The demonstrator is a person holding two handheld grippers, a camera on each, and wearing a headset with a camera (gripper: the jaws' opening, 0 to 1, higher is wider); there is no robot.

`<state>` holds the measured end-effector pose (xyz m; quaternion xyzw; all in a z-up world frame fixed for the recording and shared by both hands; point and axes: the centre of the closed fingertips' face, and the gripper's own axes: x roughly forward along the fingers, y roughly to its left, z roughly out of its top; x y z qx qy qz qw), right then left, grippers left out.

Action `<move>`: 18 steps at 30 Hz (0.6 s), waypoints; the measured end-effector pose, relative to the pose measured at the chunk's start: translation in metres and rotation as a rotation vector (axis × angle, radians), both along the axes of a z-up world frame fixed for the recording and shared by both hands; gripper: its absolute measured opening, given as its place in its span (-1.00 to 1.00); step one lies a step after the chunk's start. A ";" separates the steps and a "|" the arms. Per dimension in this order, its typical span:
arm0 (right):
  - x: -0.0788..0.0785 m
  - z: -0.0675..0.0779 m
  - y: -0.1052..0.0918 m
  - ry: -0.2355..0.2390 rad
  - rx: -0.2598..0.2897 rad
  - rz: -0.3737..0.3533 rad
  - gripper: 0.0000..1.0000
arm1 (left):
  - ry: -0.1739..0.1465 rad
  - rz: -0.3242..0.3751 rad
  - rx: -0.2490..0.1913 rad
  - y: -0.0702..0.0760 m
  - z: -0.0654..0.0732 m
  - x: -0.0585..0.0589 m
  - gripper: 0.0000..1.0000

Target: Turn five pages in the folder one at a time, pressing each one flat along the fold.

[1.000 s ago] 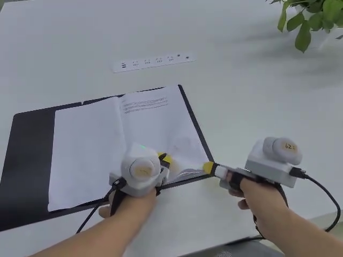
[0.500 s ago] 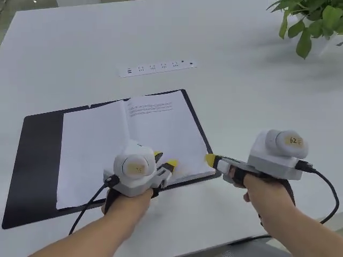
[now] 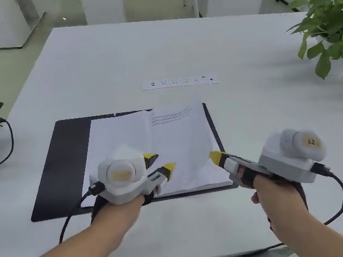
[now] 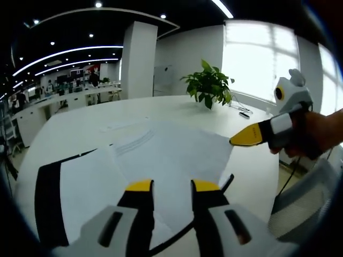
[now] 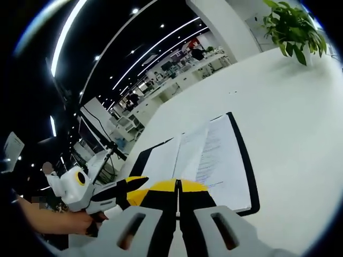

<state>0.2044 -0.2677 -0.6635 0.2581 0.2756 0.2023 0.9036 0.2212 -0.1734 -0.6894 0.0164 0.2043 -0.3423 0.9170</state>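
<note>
lying open on the white surface (image 3: 107, 59), the folder (image 3: 64, 160) shows its black cover at the left and white pages across the middle and right. the right-hand page (image 3: 182, 134), with a few lines of print near its top, looks lifted and bowed off the stack, and its top edge reaches past the cover's far rim. the right tool (image 3: 216, 157) sits at that page's outer edge with its yellow tips pressed together. whether paper is caught between them i cannot tell, since the right gripper view shows only the two tips meeting. the left tool (image 3: 159, 163) hangs over the near part of the folder, close to the fold, with its yellow-tipped jaws apart and nothing between them. in the left gripper view the pages spread out ahead of those jaws, and the right tool's tip comes in from the right, just by the raised page's corner. beyond the folder a white power strip (image 3: 181, 82) lies on the surface, well apart from it. a green plant (image 3: 321, 32) stands at the far right corner.
</note>
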 end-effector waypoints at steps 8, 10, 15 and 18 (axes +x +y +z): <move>0.002 0.014 0.049 -0.031 0.012 0.085 -1.00 | -0.045 0.073 -0.027 0.052 0.032 -0.013 -0.48; 0.004 0.014 0.065 -0.032 0.017 0.111 -1.00 | -0.048 0.084 -0.031 0.065 0.037 -0.019 -0.48; 0.006 0.012 0.104 -0.038 0.013 0.181 -1.00 | -0.069 0.124 -0.007 0.098 0.043 -0.031 -0.47; 0.007 0.009 0.120 -0.037 0.008 0.207 -1.00 | -0.064 0.166 -0.004 0.121 0.043 -0.040 -0.48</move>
